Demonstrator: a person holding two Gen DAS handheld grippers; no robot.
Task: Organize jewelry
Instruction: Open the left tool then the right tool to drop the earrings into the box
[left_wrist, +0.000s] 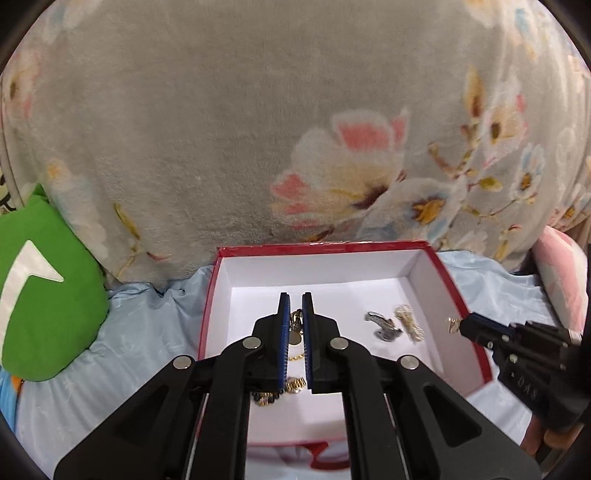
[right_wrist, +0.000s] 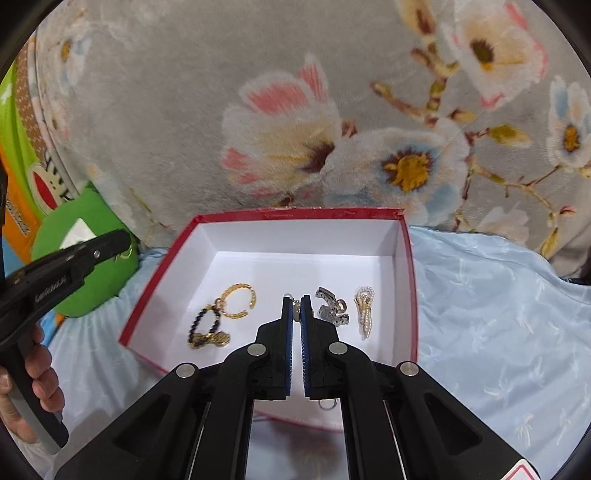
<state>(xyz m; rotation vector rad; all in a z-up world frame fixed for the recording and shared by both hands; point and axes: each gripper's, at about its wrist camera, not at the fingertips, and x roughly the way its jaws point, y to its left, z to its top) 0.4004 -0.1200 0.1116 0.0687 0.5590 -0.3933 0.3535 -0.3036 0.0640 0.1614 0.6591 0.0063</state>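
Jewelry (right_wrist: 221, 317) inside red box (right_wrist: 295, 214) on blue cloth (right_wrist: 480, 314)

The open box (right_wrist: 404, 280) sits on a bed sheet (right_wrist: 498, 314), with a blanket (right_wrist: 184, 110) rising behind its far wall. Inside, the chain bracelets (right_wrist: 221, 314) lie left, the metal clips (right_wrist: 330, 308) and pearl piece (right_wrist: 365, 310) right (side by side). A cushion (right_wrist: 88, 266) sits left of the box.
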